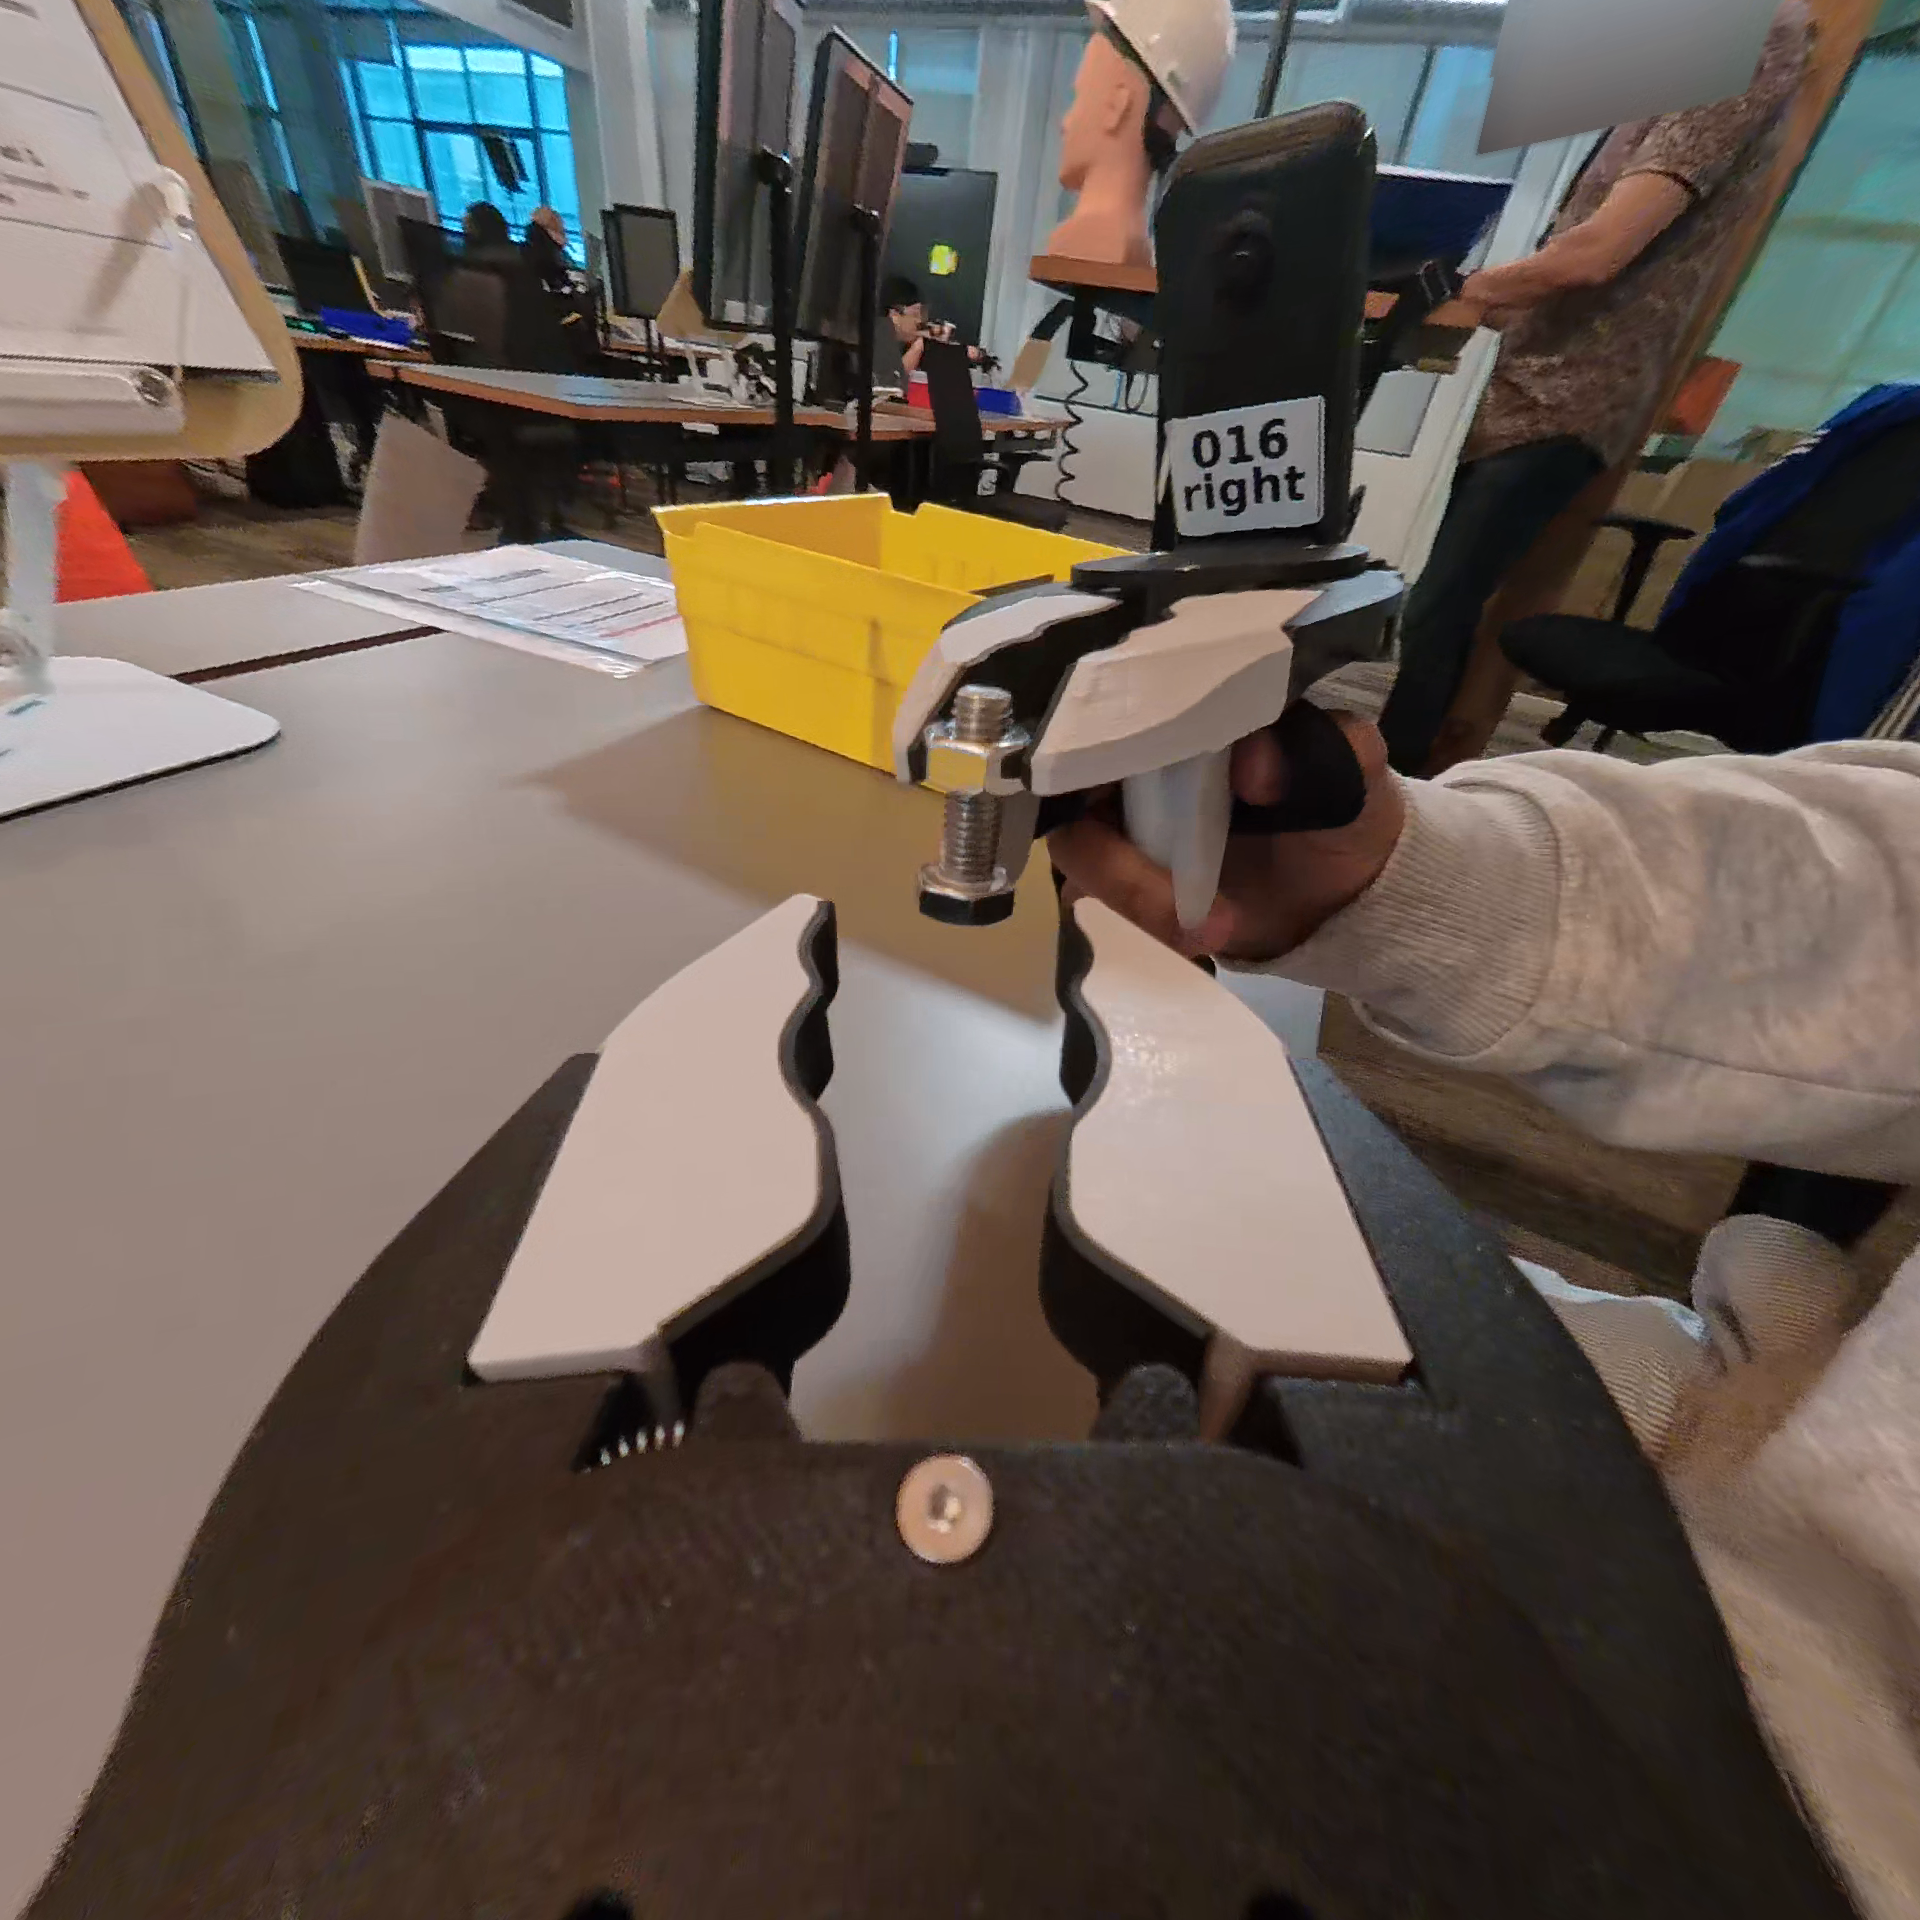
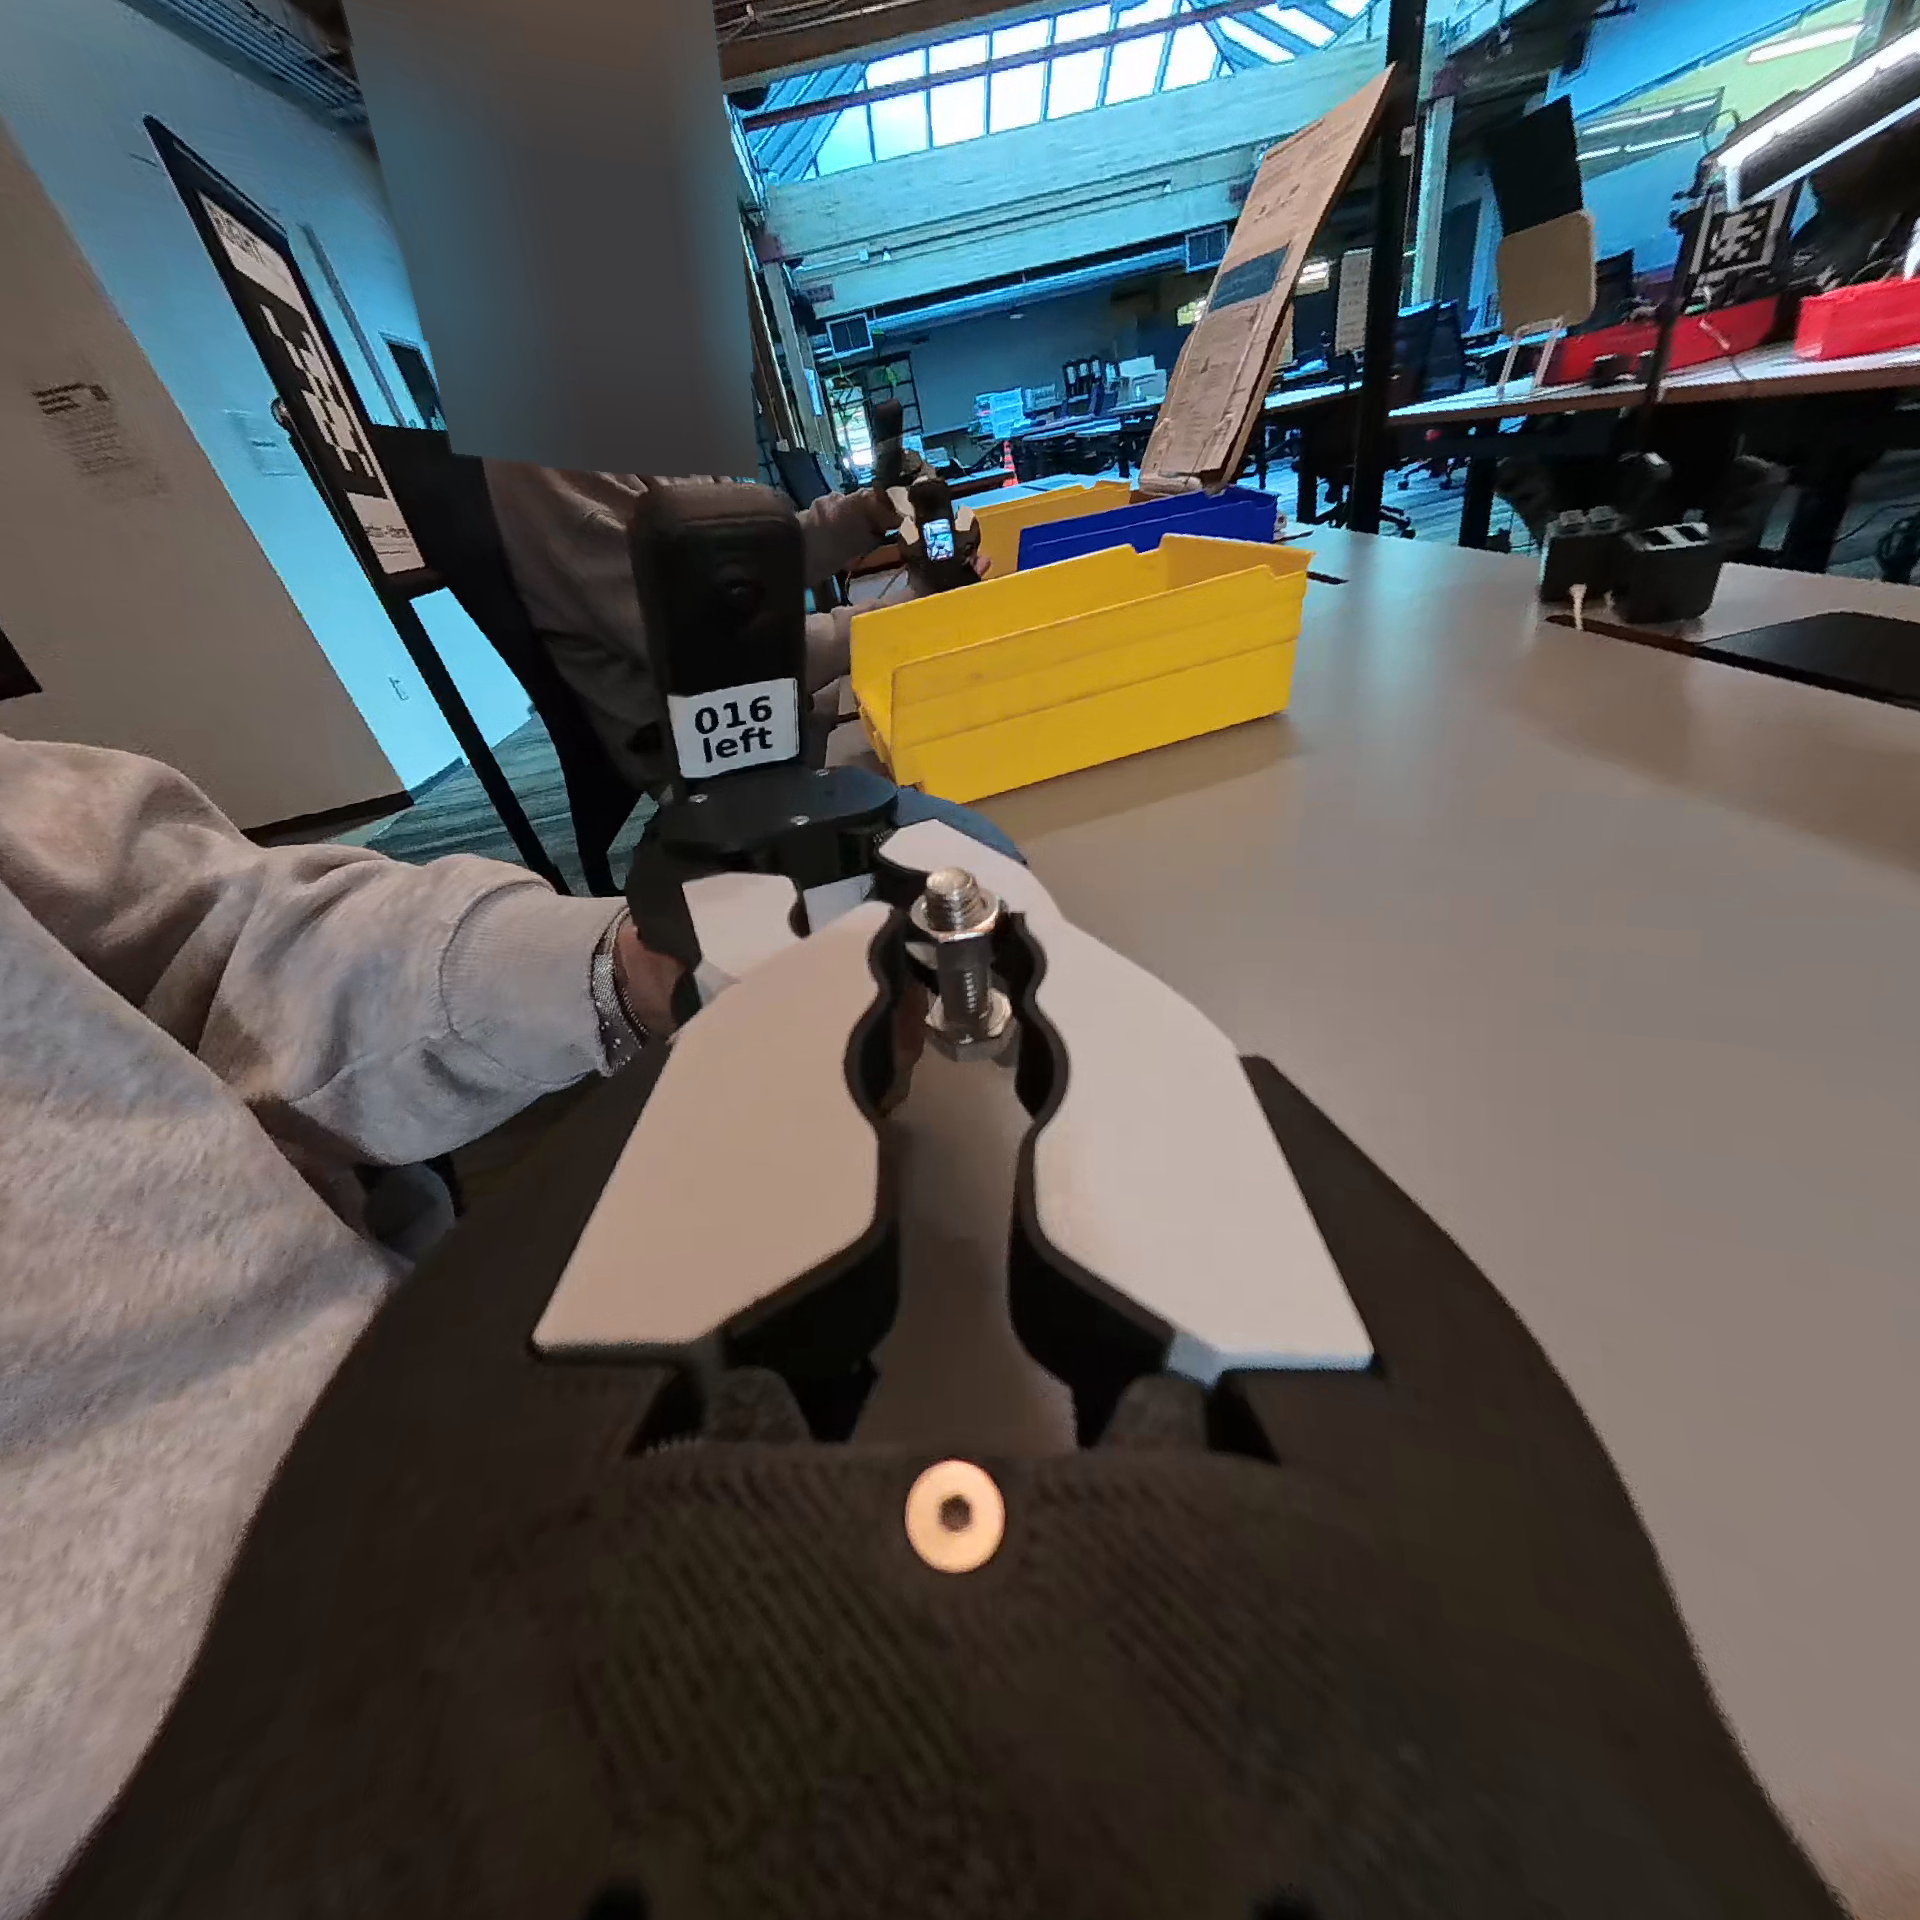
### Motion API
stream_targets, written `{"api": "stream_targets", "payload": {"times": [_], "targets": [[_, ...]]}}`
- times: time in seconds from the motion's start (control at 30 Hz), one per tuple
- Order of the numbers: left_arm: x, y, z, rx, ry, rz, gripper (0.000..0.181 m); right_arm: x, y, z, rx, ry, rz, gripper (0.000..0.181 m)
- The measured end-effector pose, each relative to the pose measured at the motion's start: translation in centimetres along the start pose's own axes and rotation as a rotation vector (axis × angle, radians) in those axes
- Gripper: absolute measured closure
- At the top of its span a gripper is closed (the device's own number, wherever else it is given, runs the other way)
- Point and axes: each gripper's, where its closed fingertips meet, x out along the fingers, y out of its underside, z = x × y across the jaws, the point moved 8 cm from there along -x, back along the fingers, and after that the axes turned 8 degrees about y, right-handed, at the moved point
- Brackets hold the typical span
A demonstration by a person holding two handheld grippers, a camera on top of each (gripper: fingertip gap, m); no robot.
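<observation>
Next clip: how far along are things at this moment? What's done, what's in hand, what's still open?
Done: the bolt is off the table, held upright, with a nut partway up its thread. In hand: the right tongs are shut on that nut. Not yet: the left tongs are open and empty, tips close by the bolt head, not gripping it. What the yellow bin holds cannot be seen.
</observation>
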Motion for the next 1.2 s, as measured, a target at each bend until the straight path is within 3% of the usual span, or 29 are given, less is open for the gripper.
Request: {"api": "stream_targets", "payload": {"times": [0.27, 0.47, 0.6, 0.87, 1.2], "targets": [[0.7, 0.1, 0.1, 0.004, 0.032, 0.000, 0.157, 0.3, 0.3, 0.4, -0.043, 0.053, -0.004, 0.163], [1.9, 0.1, 0.2, 0.009, 0.073, 0.002, 0.153, -0.6, 0.5, 0.5, -0.061, 0.103, 0.006, 0.162], [3.0, 0.0, -0.1, 0.042, 0.103, 0.000, 0.164, -1.6, 0.5, 0.5, -0.064, 0.152, 0.001, 0.162], [5.0, -0.1, -0.4, 0.051, 0.173, 0.005, 0.163, -3.6, 0.7, 0.7, -0.083, 0.229, 0.005, 0.162], [5.3, -0.1, -0.2, 0.042, 0.137, 0.004, 0.164, -4.3, 0.6, 0.7, -0.149, 0.294, -0.042, 0.154]]}}
